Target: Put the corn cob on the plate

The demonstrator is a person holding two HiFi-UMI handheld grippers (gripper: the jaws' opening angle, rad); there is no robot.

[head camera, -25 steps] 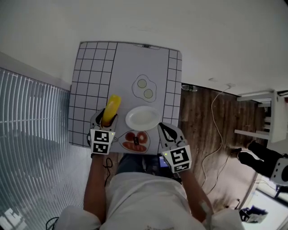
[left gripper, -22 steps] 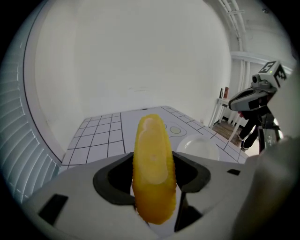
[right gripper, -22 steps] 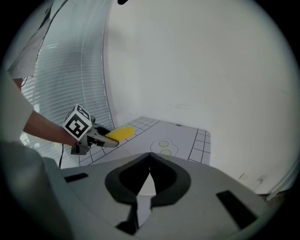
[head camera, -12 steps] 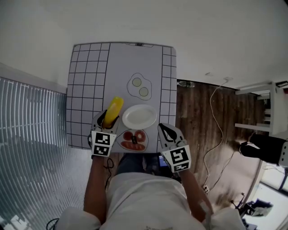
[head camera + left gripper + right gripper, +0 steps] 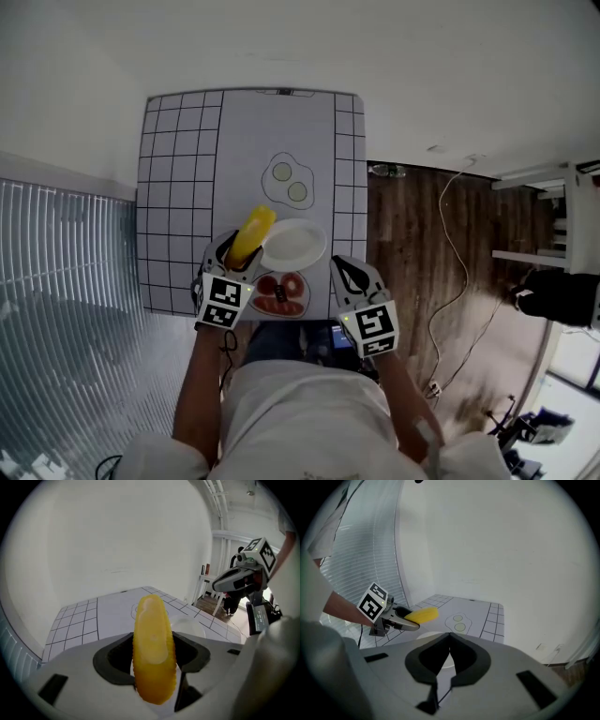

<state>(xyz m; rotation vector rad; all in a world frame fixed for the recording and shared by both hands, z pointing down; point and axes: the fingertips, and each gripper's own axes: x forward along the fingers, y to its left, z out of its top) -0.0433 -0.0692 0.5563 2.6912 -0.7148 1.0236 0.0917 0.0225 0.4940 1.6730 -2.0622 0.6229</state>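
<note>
A yellow corn cob [image 5: 251, 234] is held off the table with my left gripper [image 5: 236, 255] shut on its lower part. Its far end reaches the left rim of the white plate [image 5: 295, 244]. In the left gripper view the corn cob [image 5: 153, 644] stands up between the jaws, and the plate [image 5: 187, 626] lies just behind it to the right. My right gripper [image 5: 345, 274] hovers at the table's near edge, right of the plate, its jaws shut on nothing. The right gripper view shows the corn cob [image 5: 421, 615] sticking out of the left gripper [image 5: 401, 621].
The table mat [image 5: 178, 169] has a grid border, a printed fried-egg picture [image 5: 289, 181] beyond the plate and a printed red food picture [image 5: 281, 293] near the front edge. A wooden floor with a cable [image 5: 450, 253] lies to the right.
My left gripper has carried the corn cob to the right, from beside the plate to its left rim. The right gripper has stayed put.
</note>
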